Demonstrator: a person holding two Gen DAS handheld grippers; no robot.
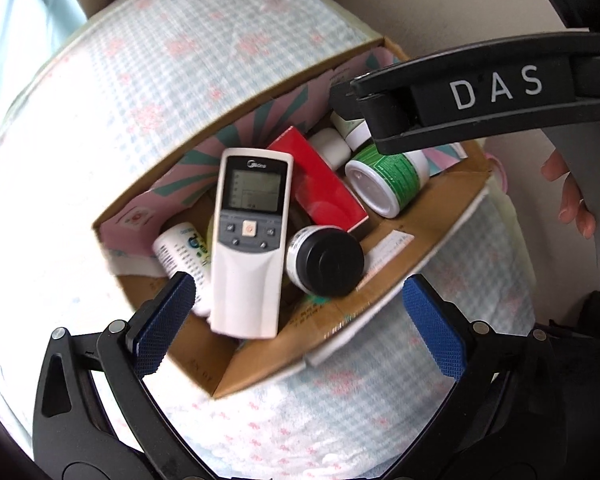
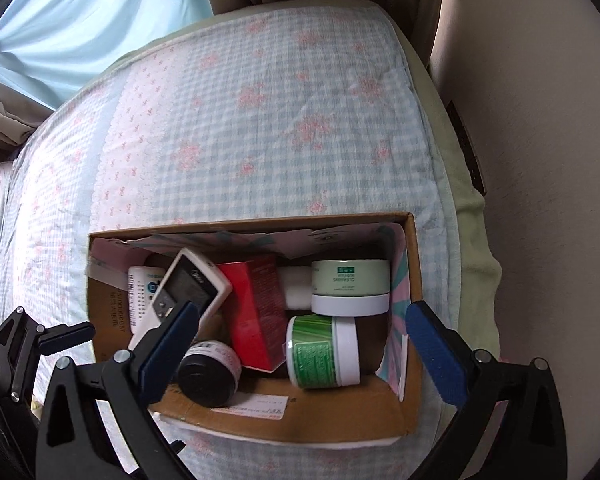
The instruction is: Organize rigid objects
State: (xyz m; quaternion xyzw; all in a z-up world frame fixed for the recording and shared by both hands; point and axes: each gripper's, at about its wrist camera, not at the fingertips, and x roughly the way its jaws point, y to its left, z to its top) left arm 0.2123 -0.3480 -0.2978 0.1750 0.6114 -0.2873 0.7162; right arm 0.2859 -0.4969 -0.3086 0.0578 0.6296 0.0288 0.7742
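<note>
An open cardboard box (image 1: 412,256) (image 2: 340,416) sits on a bed. Inside lie a white remote control (image 1: 250,240) (image 2: 188,284), a red box (image 1: 318,176) (image 2: 258,308), a black-lidded jar (image 1: 326,260) (image 2: 210,372), a green-labelled jar (image 1: 388,178) (image 2: 324,352), a pale green jar (image 2: 350,286) and a white bottle (image 1: 182,256) (image 2: 140,296). My left gripper (image 1: 300,324) hangs open above the remote, holding nothing. My right gripper (image 2: 304,348) hangs open above the jars, also holding nothing; one of its arms (image 1: 460,96) crosses the top right of the left wrist view.
The bed has a blue checked quilt with pink flowers (image 2: 260,120). A beige wall (image 2: 540,160) runs along the right. Curtains (image 2: 80,20) hang behind the bed. A person's fingers (image 1: 568,192) show at the right edge of the left wrist view.
</note>
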